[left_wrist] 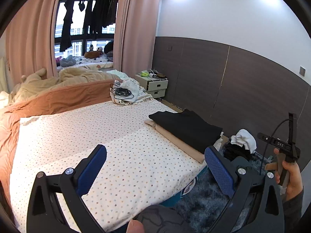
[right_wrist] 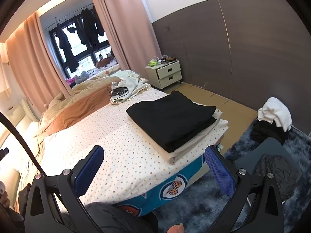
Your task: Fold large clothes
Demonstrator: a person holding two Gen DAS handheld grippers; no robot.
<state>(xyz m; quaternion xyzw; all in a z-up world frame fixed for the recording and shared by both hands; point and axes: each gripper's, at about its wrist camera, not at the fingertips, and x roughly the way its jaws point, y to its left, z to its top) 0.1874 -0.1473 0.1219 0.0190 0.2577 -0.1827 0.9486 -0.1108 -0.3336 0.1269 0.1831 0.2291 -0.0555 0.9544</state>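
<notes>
A folded black garment lies on top of a folded beige one at the right edge of the bed with the dotted sheet. My left gripper is open and empty, held above the bed's near edge. My right gripper is open and empty, held above the bed's near corner, just short of the folded stack. In the left wrist view the right hand holds its gripper handle at the far right.
A heap of black and white clothes sits on the shaggy blue rug to the right of the bed. An orange blanket, a cable bundle and towels lie at the bed's far end. A white nightstand stands by the wall.
</notes>
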